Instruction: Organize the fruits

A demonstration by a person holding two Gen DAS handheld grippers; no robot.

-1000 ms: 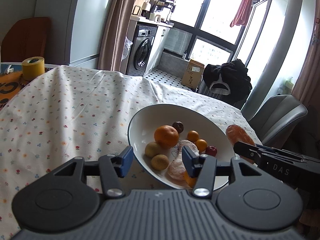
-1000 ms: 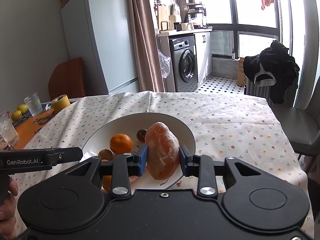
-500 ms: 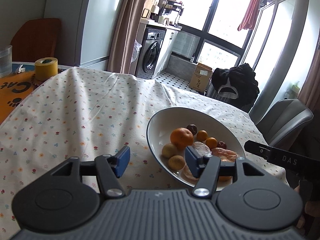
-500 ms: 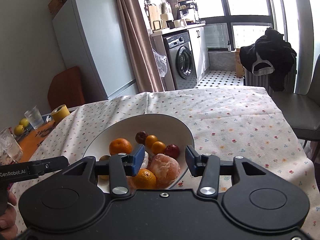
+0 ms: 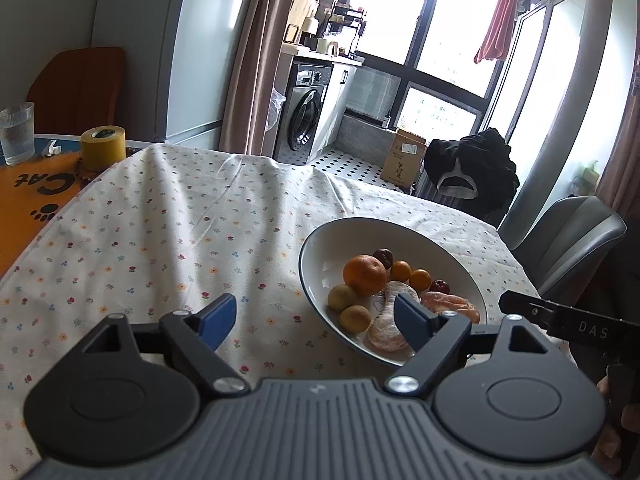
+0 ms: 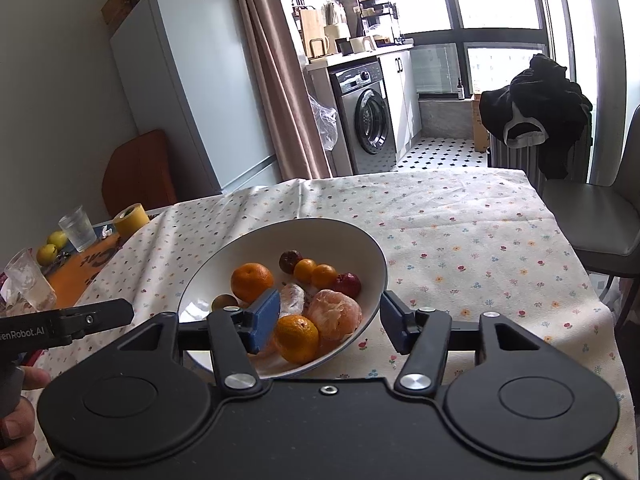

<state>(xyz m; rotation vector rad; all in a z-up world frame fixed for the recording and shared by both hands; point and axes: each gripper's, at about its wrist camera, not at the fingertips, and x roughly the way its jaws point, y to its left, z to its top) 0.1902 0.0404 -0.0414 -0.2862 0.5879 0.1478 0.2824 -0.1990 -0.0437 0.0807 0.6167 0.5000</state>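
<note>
Kitchen behind, floral tablecloth (image 5: pixel 160 240) up front; white bowl (image 6: pixel 320 232) sits on it with all the fruit inside: oranges (image 6: pixel 252 282), peeled mandarins (image 6: pixel 334 314), dark dates; right gripper (image 6: pixel 328 320) gapes empty over the near rim; left gripper (image 5: pixel 314 320) is spread wide too, holding nothing.

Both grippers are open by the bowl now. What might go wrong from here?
The open right gripper straddles the white ceramic bowl's near rim; withdrawing carelessly might clip and tip it. The peeled orange fruit lies heaped atop other fruit, so a bump may roll it. The left gripper is also open, close beside the rim.
</note>
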